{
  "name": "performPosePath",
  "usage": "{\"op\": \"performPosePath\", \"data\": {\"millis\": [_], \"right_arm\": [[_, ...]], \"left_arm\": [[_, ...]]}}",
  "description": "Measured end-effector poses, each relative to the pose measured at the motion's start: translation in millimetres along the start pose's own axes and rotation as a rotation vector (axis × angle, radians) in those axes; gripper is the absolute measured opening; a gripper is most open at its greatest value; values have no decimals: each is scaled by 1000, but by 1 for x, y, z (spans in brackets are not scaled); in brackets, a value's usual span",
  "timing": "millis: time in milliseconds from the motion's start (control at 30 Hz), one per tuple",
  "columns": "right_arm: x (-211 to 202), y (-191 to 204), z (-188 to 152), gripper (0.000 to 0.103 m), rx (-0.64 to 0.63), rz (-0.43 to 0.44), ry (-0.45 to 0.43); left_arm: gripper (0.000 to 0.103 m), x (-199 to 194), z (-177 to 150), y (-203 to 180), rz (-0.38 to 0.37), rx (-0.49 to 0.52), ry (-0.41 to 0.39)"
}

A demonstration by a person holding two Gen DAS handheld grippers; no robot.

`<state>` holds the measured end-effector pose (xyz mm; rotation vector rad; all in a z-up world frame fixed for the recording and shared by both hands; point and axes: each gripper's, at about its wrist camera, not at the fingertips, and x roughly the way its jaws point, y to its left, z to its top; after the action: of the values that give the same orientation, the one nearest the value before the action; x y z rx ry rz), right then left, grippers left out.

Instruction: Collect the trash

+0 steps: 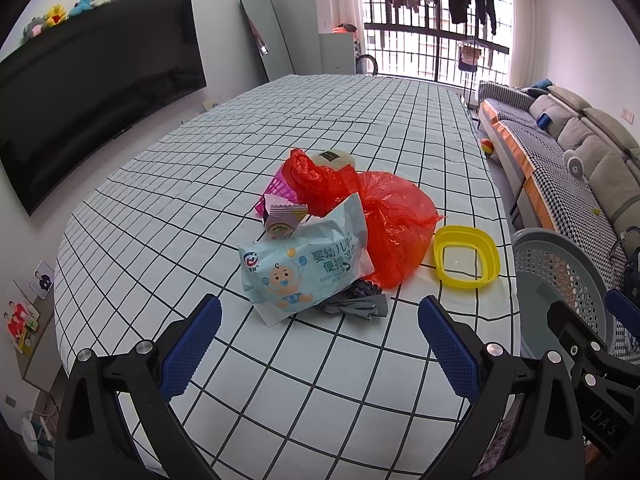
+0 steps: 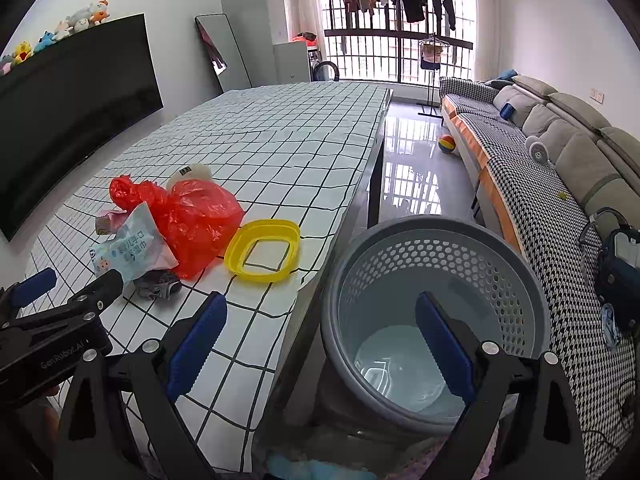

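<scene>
Stood at the start, nothing yet collected: gray basket point(image 2: 436, 320) on the floor beside the table point(image 1: 280, 120), apparently empty. Heaped mid-cloth: red bag point(image 1: 384, 216), wipes packet point(image 1: 304, 268), yellow ring point(image 1: 466, 256) just beside. Left gripper point(image 1: 320, 344) and right gripper point(image 2: 320, 344) both spread, holding nothing; probably called next for closing on the packet.

I see the pale-blue baby-wipes packet point(image 1: 304, 268) in front of the crumpled red plastic bag point(image 1: 384, 216) on the grid-checked tablecloth point(image 1: 200, 200), yellow plastic ring-shaped lid point(image 1: 466, 256) right of the bag, grey perforated plastic basket point(image 2: 436, 320) beyond the table edge, right of the lid
</scene>
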<state>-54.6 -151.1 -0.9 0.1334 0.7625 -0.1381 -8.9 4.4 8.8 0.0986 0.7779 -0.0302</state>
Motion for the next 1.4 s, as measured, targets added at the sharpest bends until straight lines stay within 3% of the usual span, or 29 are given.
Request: {"op": "performPosePath", "data": {"millis": [1100, 1400], "right_arm": [[-1, 2, 0, 91, -6, 8, -9], [17, 4, 0, 91, -22, 73, 33]], "left_arm": [[97, -1, -1, 0, 2, -5, -1], [97, 11, -4, 13, 33, -36, 17]]}}
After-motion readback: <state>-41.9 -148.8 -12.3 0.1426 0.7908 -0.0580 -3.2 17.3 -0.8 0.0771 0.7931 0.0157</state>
